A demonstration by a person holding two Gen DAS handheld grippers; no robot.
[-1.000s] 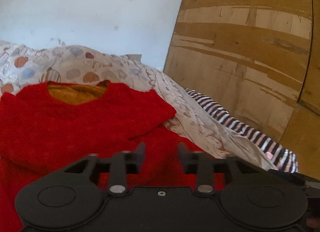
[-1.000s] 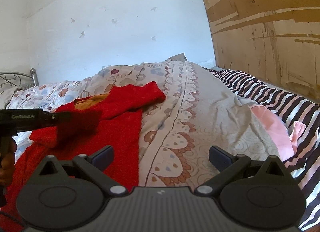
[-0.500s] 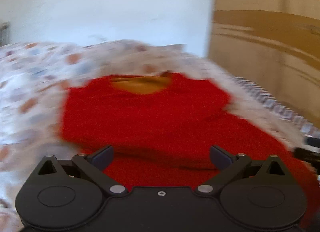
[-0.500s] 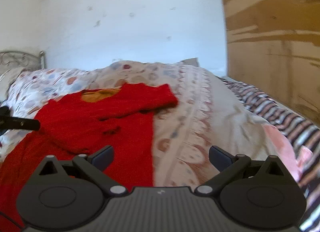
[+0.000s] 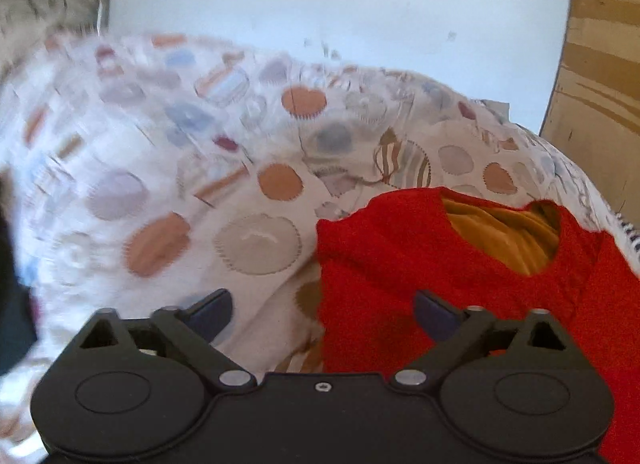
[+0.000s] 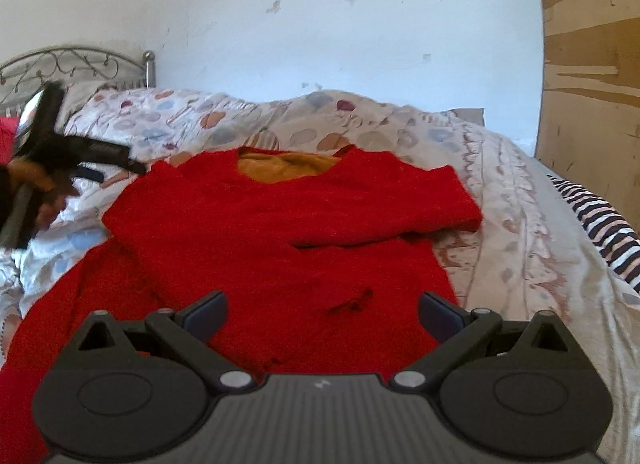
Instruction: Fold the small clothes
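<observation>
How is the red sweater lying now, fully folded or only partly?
Only partly folded. One sleeve of the red sweater lies across its chest, the body below is spread flat on the patterned bedcover.

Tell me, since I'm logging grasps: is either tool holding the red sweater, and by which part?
Neither. The left tool, its jaws closing, and the right tool are empty above the red sweater.

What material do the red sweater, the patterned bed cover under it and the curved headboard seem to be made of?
The red sweater looks like a fuzzy knit, perhaps wool or acrylic: its surface is matte and nubbly. The patterned bed cover looks like thin woven cotton, smooth and finely creased. The curved headboard seems to be grey metal: thin scrolled bars and a shiny round post.
</observation>
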